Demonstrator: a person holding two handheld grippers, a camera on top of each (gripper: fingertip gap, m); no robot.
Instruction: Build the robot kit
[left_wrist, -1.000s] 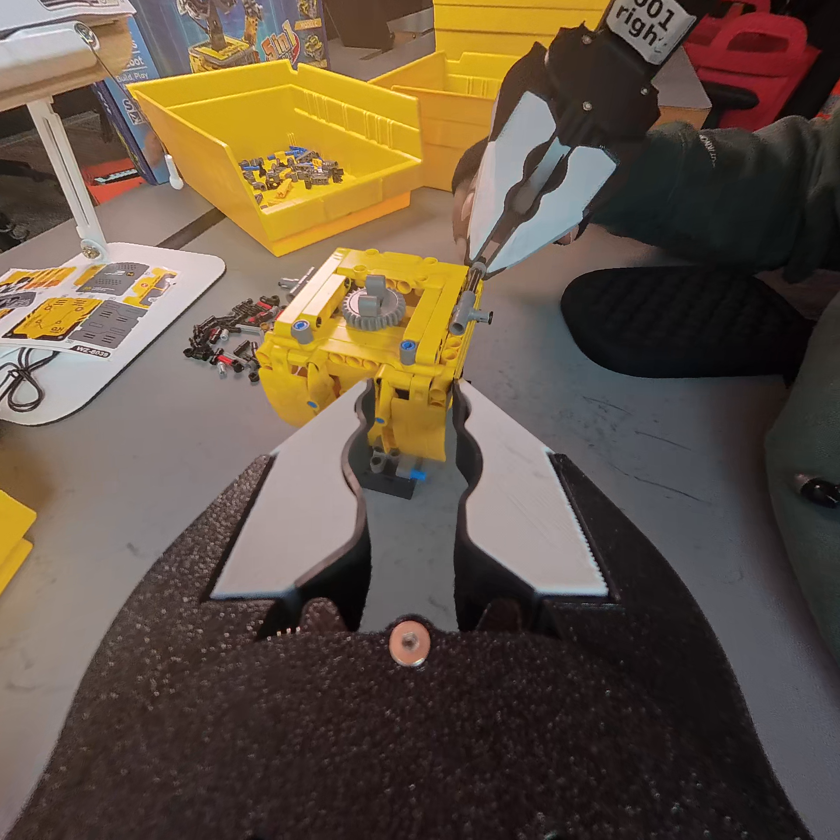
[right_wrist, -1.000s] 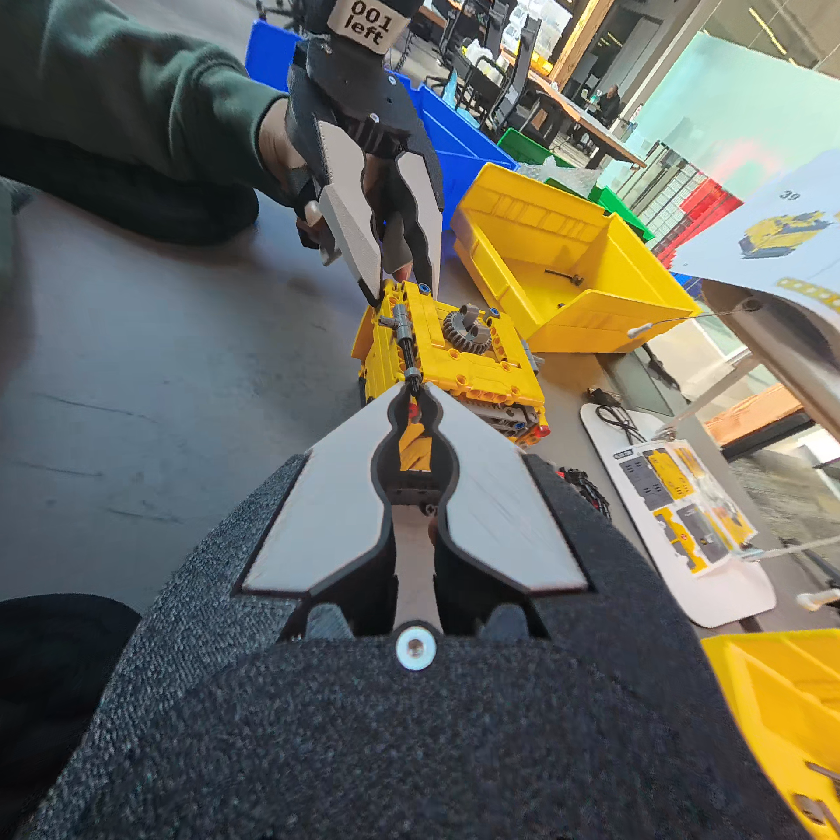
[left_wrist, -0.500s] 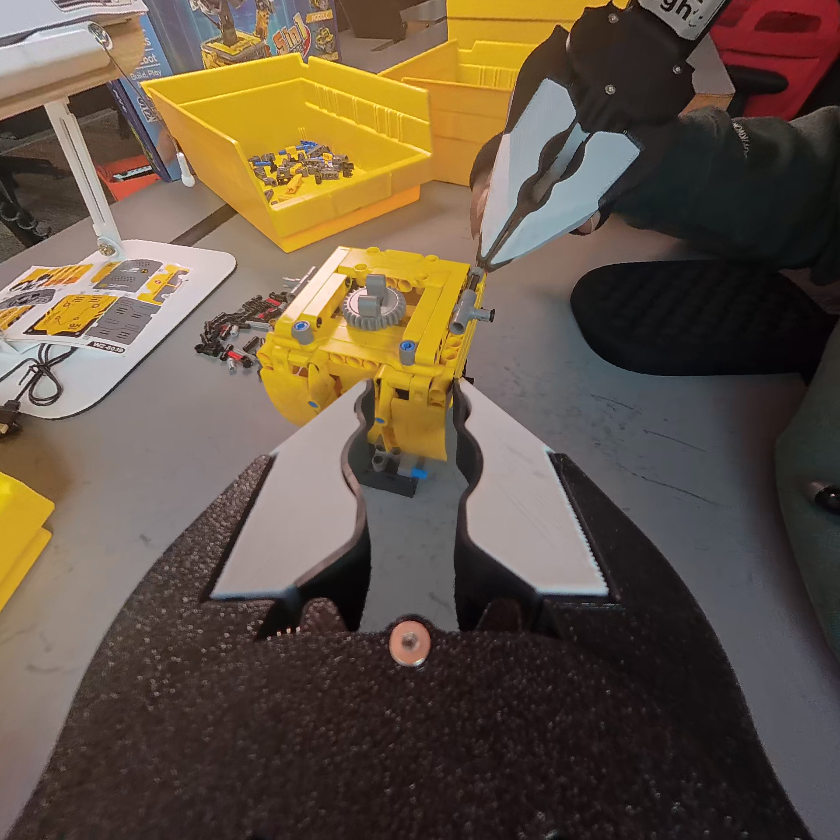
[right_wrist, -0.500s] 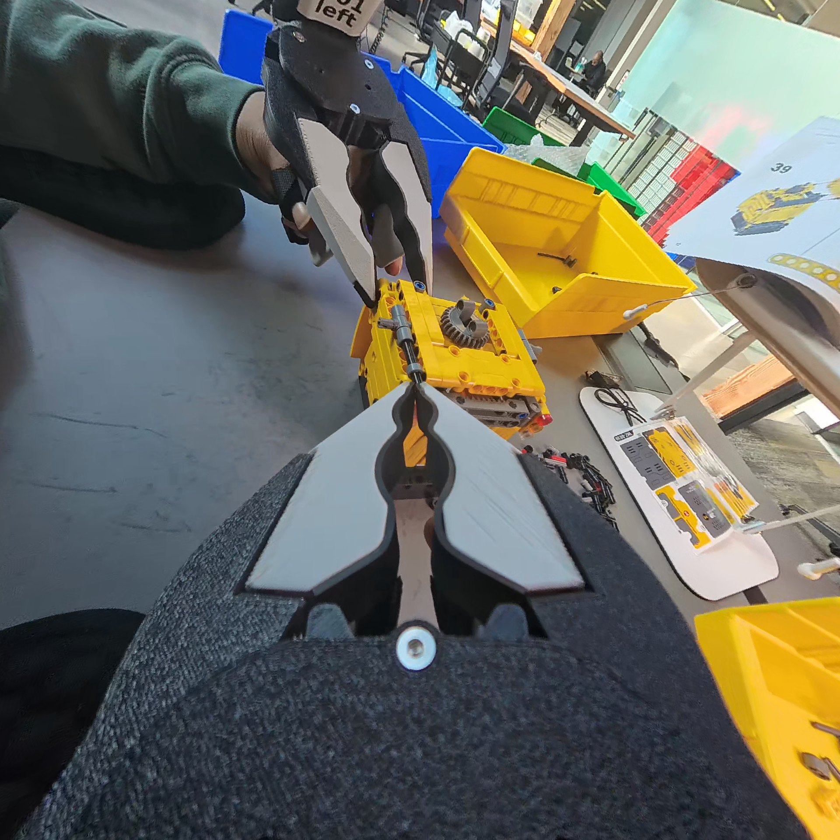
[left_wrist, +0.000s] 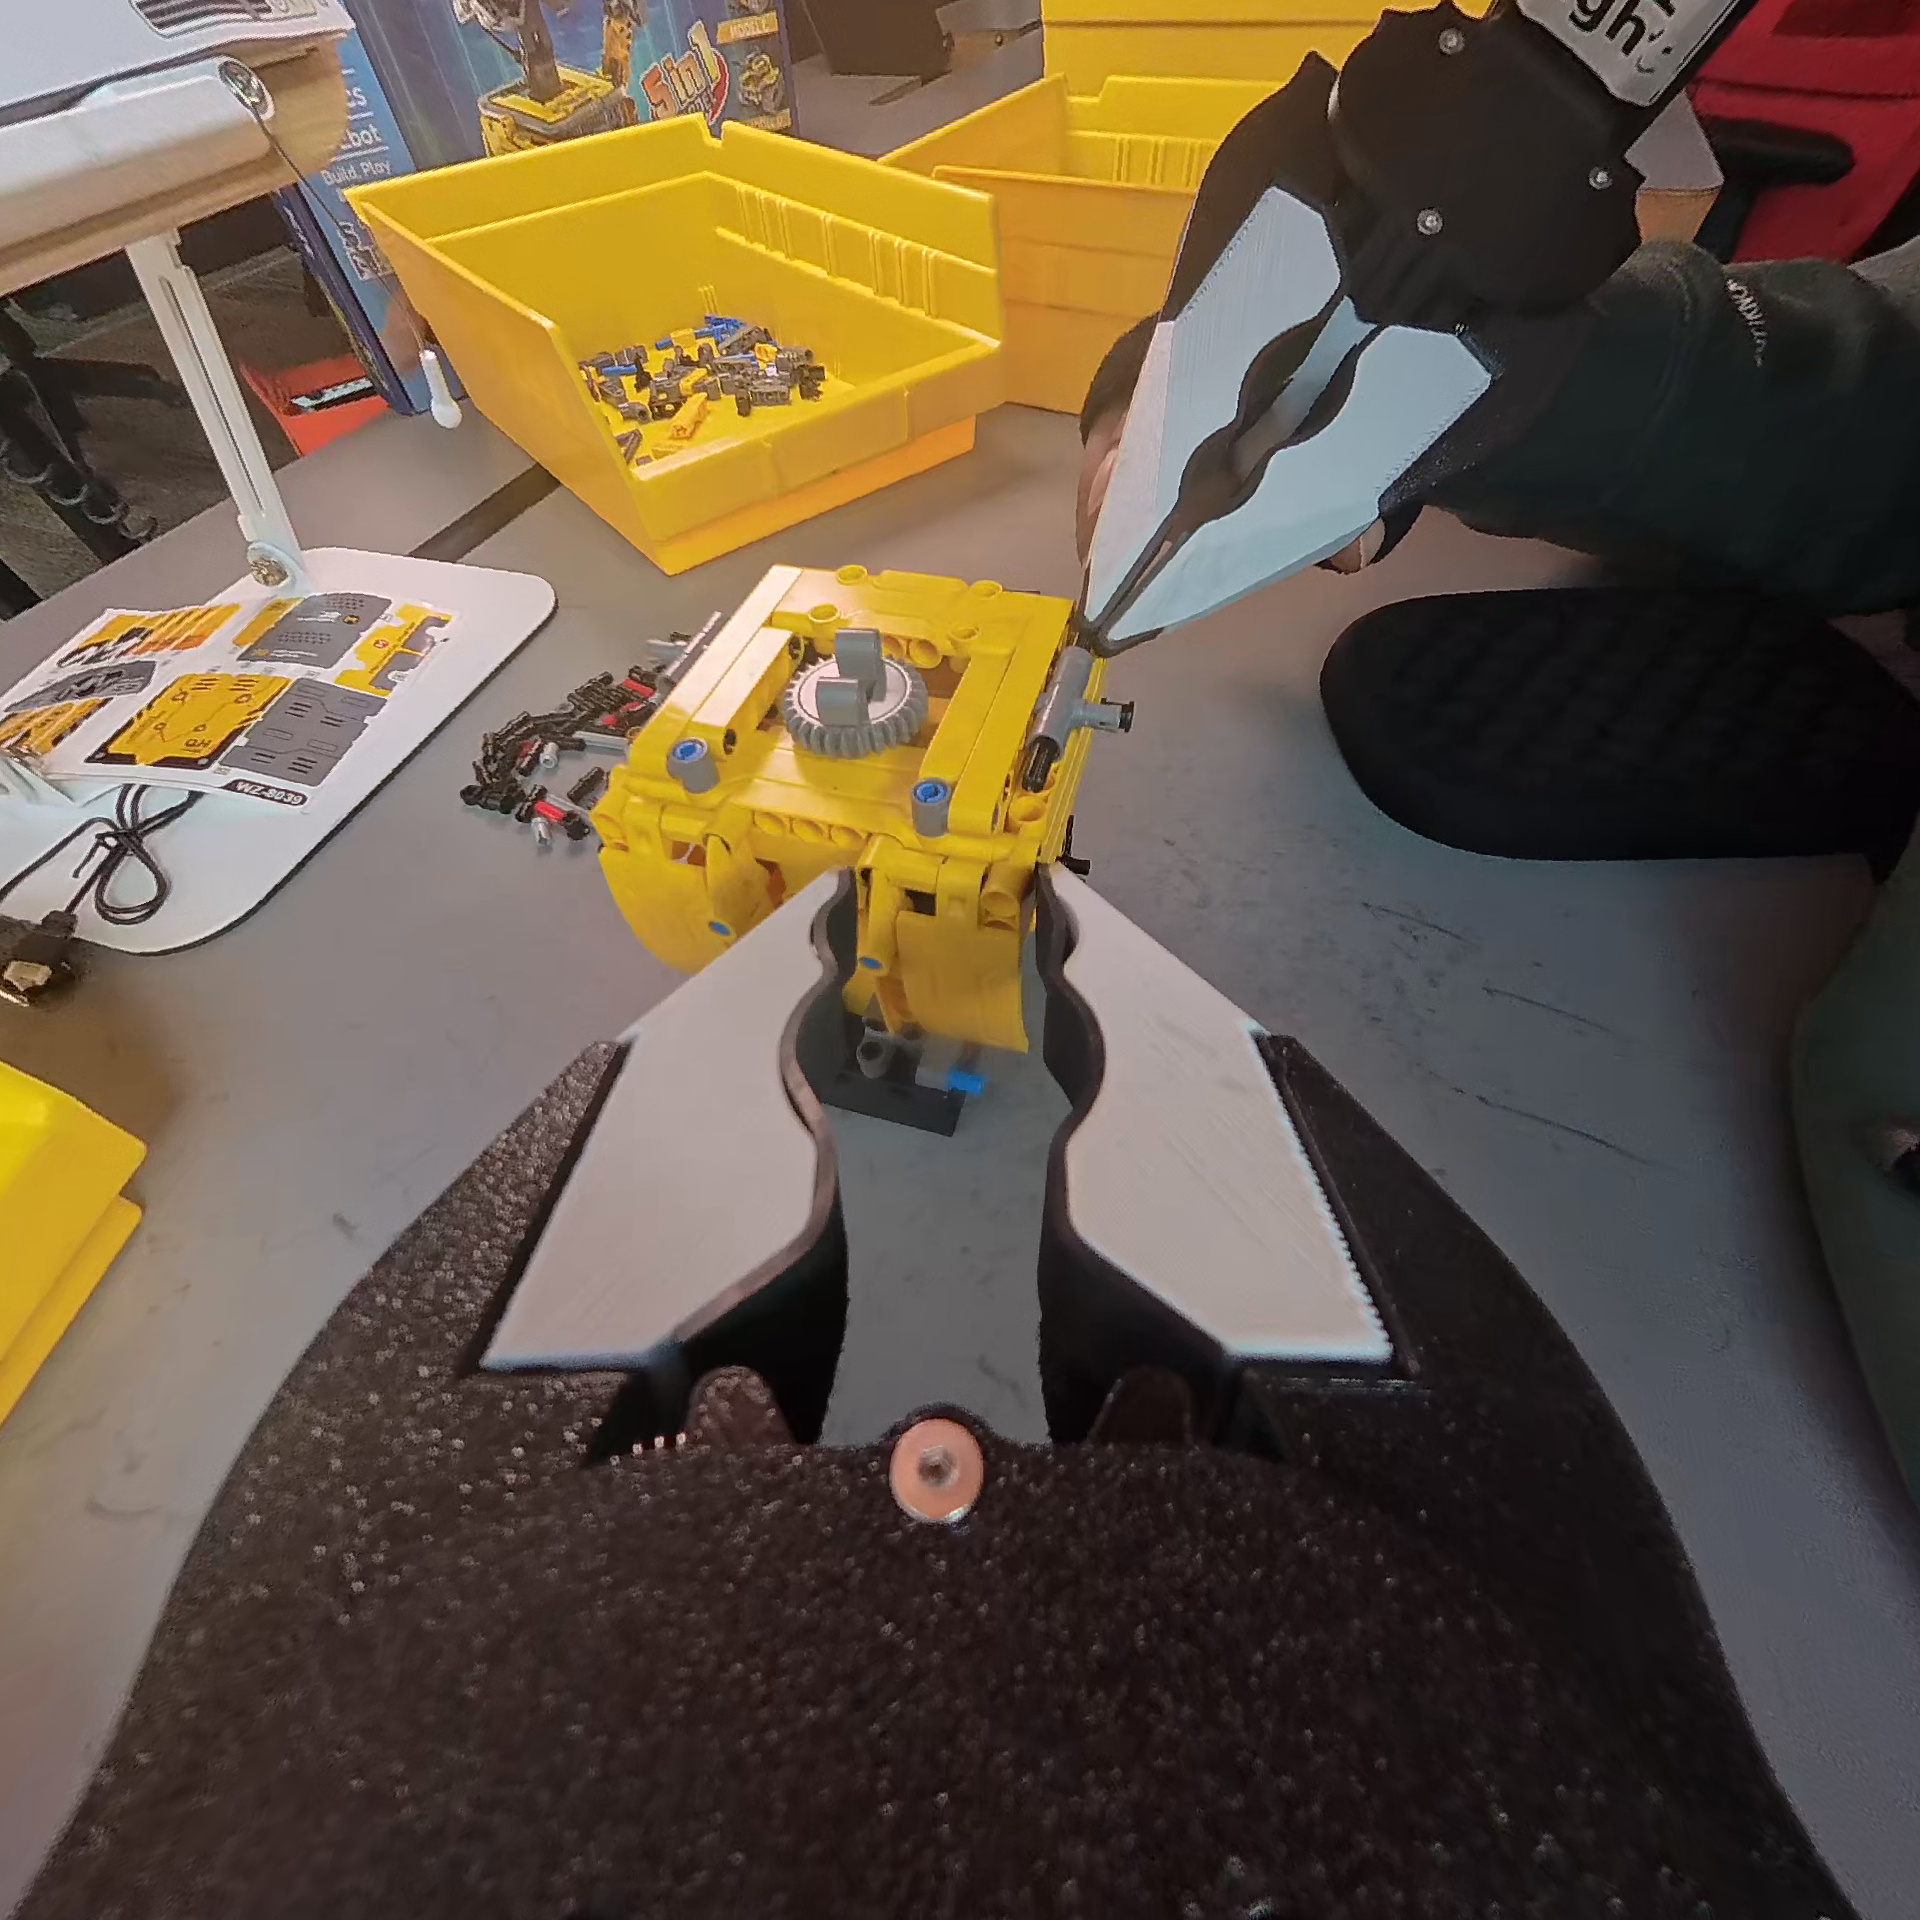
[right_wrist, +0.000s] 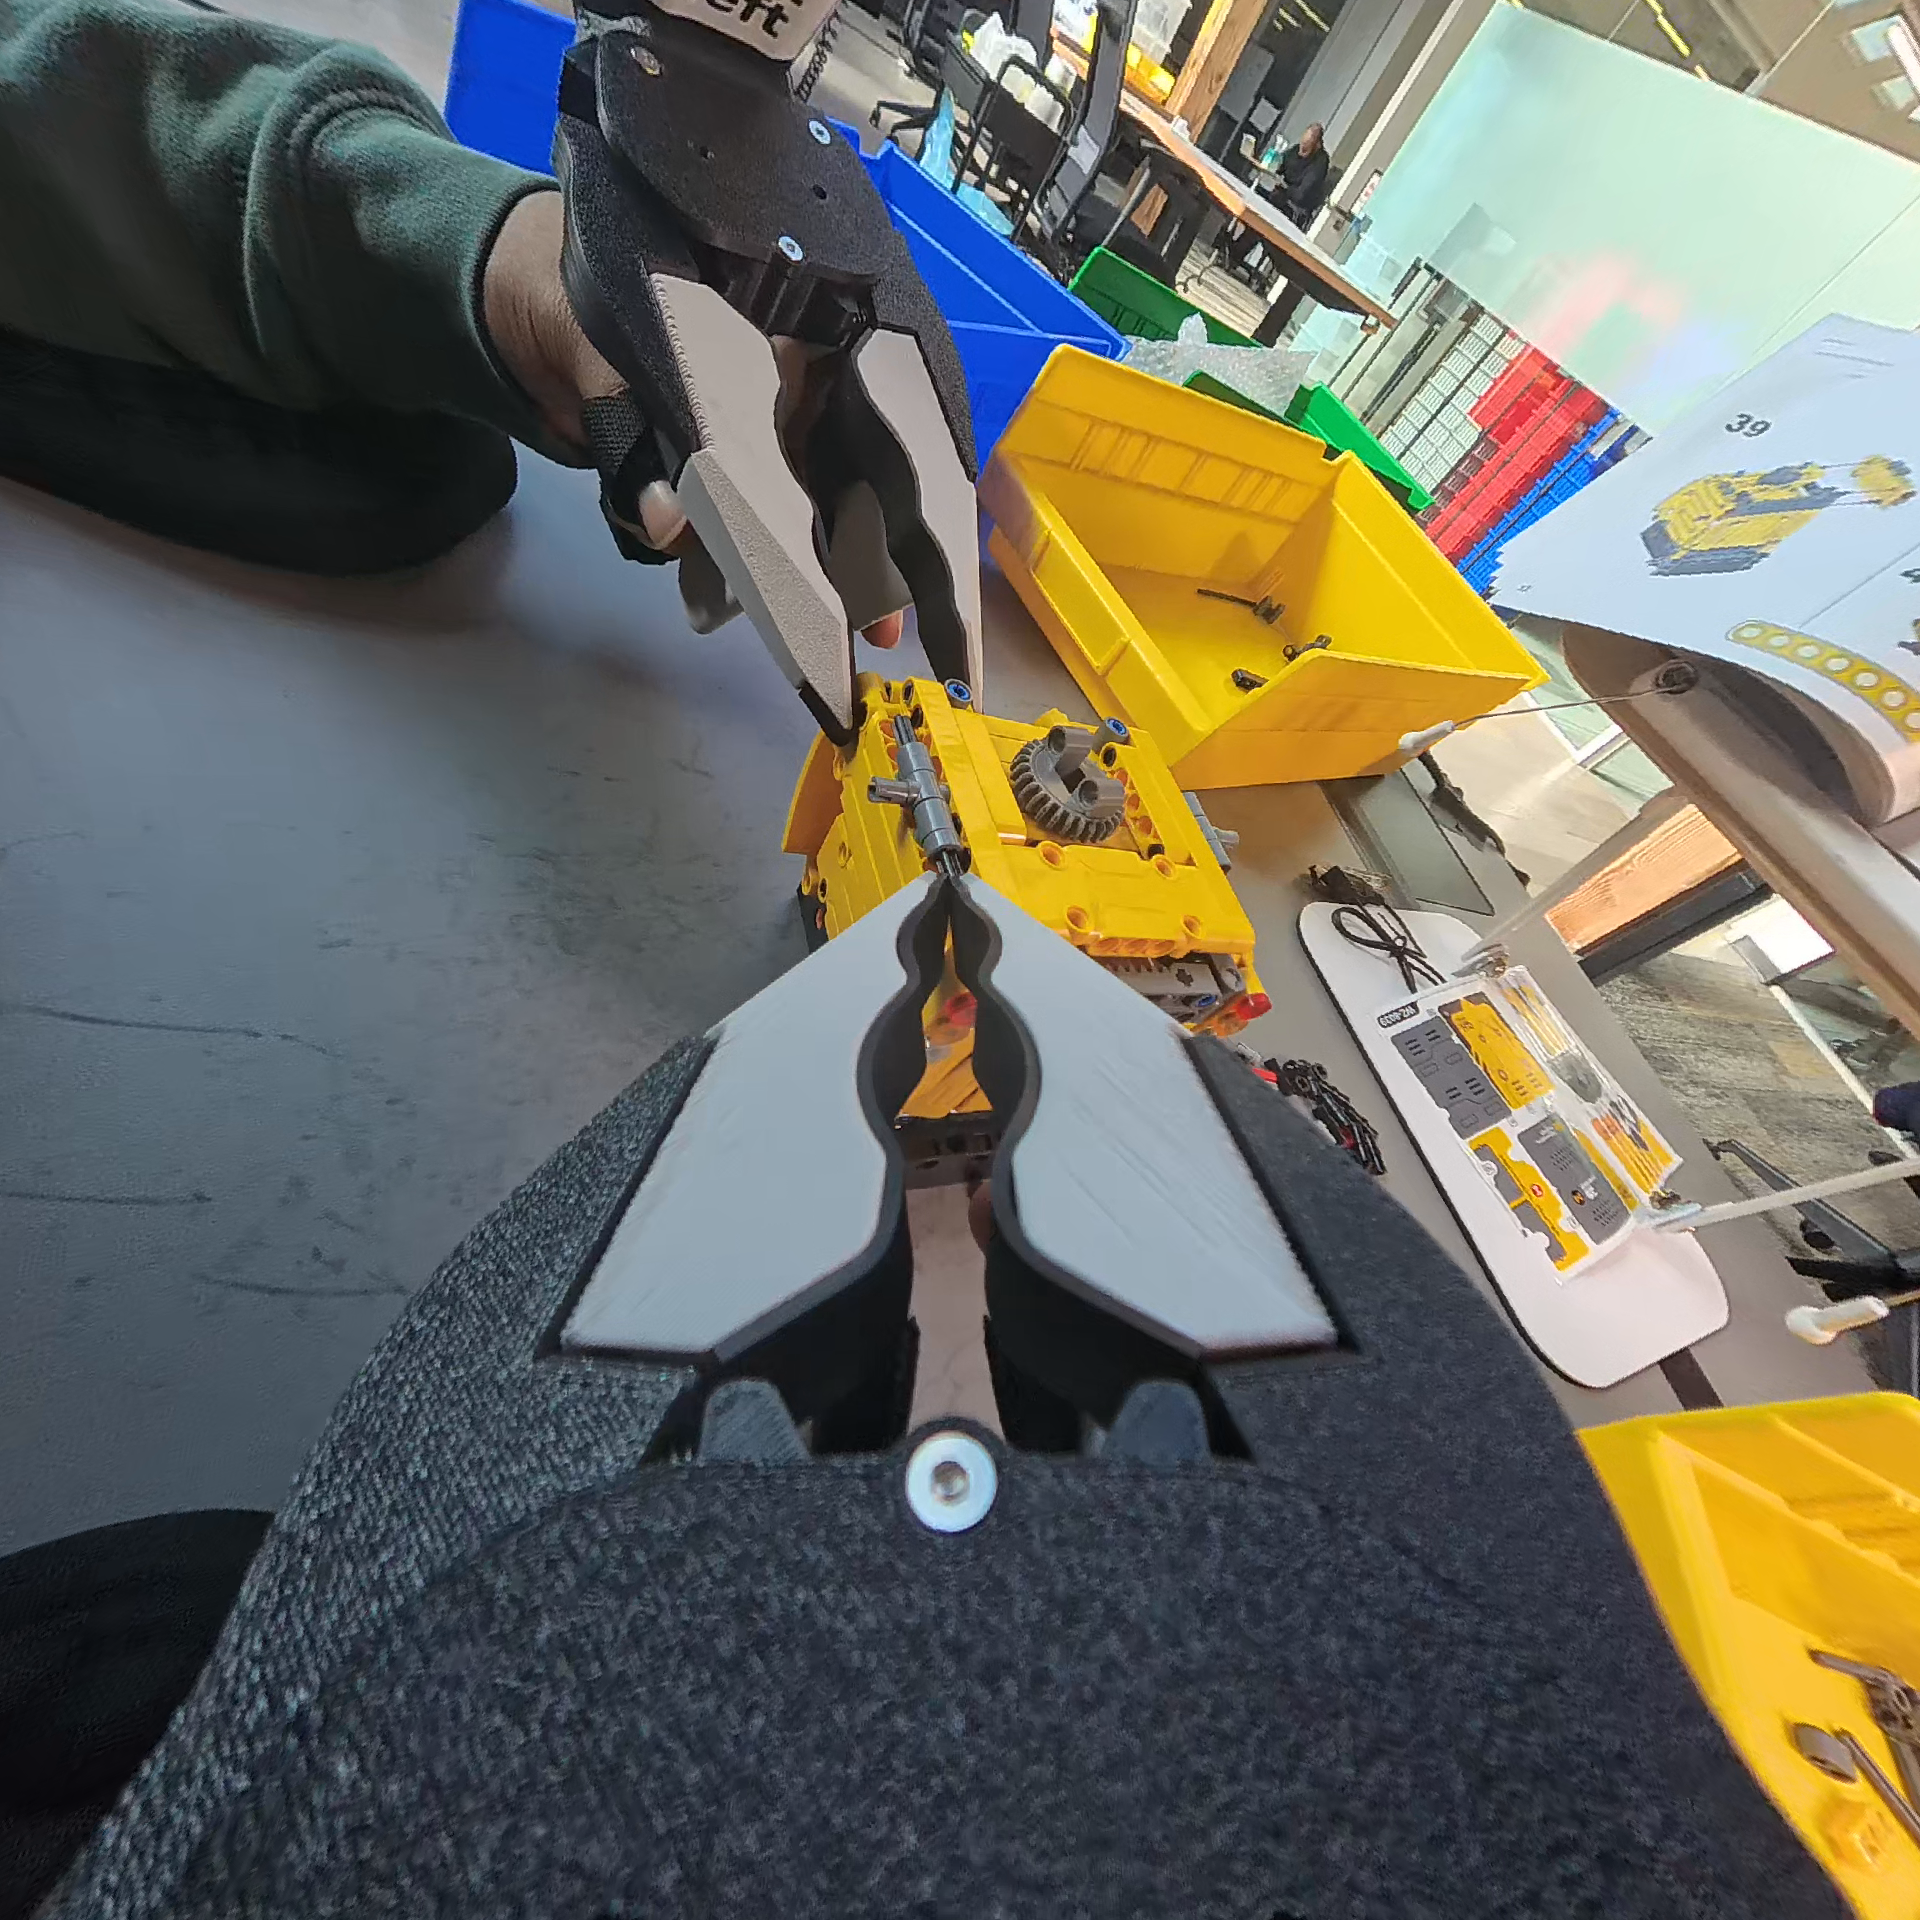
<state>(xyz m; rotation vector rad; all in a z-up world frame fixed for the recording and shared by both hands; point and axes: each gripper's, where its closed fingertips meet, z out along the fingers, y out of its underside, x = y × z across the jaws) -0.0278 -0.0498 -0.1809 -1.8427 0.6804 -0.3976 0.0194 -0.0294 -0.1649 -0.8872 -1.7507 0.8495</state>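
A yellow brick model (left_wrist: 831, 790) with a grey gear (left_wrist: 852, 707) on top stands on the grey table. My left gripper (left_wrist: 935, 894) is shut on the model's lower front part. It also shows from above in the right wrist view (right_wrist: 899, 707). A black axle with a grey connector (right_wrist: 925, 800) lies along the model's top edge (left_wrist: 1060, 707). My right gripper (right_wrist: 948, 883) is shut on the near end of that axle. In the left wrist view it (left_wrist: 1091, 634) comes down from the upper right.
A yellow bin (left_wrist: 790, 468) holding small parts and another yellow bin (left_wrist: 1122, 187) stand behind the model. Loose black pins (left_wrist: 540, 748) lie to its left, near a sticker sheet (left_wrist: 260, 665). A black arm pad (left_wrist: 1610, 717) lies at the right. An instruction booklet (right_wrist: 1766, 499) sits on a stand. About 6 cm separates my left fingertips from my right.
My right jaws have narrowed onto the axle's end and the right gripper has tilted a little steeper. My left gripper keeps its hold on the model, which has not moved.
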